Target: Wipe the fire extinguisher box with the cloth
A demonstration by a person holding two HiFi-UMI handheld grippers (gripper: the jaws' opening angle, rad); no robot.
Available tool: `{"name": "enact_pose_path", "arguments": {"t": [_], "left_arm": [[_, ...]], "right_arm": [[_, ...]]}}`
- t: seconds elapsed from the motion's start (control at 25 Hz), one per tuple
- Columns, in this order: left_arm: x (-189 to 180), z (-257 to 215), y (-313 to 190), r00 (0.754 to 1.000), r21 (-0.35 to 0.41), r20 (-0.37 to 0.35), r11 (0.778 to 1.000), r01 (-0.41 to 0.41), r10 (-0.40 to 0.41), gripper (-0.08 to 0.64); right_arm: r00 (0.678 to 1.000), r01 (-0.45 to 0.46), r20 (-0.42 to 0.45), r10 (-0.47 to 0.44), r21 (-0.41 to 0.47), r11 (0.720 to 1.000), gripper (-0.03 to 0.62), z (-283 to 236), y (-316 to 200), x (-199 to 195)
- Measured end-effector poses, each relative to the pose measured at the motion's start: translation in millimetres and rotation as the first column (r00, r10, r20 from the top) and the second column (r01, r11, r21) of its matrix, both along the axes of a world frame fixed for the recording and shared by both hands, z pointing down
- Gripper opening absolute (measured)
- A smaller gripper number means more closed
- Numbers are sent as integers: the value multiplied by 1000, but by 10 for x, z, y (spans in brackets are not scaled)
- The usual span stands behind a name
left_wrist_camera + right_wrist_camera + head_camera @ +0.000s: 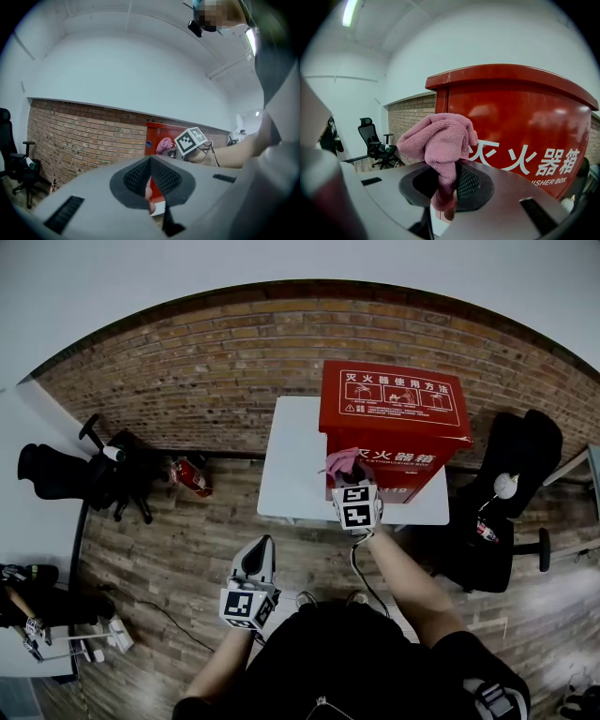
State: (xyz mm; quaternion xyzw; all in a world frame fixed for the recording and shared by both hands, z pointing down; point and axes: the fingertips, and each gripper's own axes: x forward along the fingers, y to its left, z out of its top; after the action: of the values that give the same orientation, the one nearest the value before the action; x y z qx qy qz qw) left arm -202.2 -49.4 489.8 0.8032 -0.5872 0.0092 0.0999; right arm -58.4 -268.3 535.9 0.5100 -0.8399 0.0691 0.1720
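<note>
**A:** Head view first. Where's the fire extinguisher box (394,395)?
**B:** On the desk (286,474), at 12 o'clock from the right gripper (347,482). The left gripper (255,557) is farther off.
**A:** Left gripper view?
**B:** Jaws together, empty.
**A:** Right gripper view?
**B:** Jaws pinch the pink cloth (440,140), with the box face just behind at 1 o'clock.

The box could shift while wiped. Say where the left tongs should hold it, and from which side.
Pinch the lid's left edge of the red box, bringing the left tongs in from the left over the white table. That lip overhangs the body, so it looks thin enough to pinch, and the right tongs hold the cloth at the front face, leaving that side free.
</note>
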Motion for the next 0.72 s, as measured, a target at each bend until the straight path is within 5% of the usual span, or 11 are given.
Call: {"name": "enact_pose_path", "arguments": {"t": [0.72], "left_arm": [[202,1,-16,999,5,1,999,-37,36,23]], "right_arm": [[998,-57,-15,57,-7,998,75,29,12,415]]}}
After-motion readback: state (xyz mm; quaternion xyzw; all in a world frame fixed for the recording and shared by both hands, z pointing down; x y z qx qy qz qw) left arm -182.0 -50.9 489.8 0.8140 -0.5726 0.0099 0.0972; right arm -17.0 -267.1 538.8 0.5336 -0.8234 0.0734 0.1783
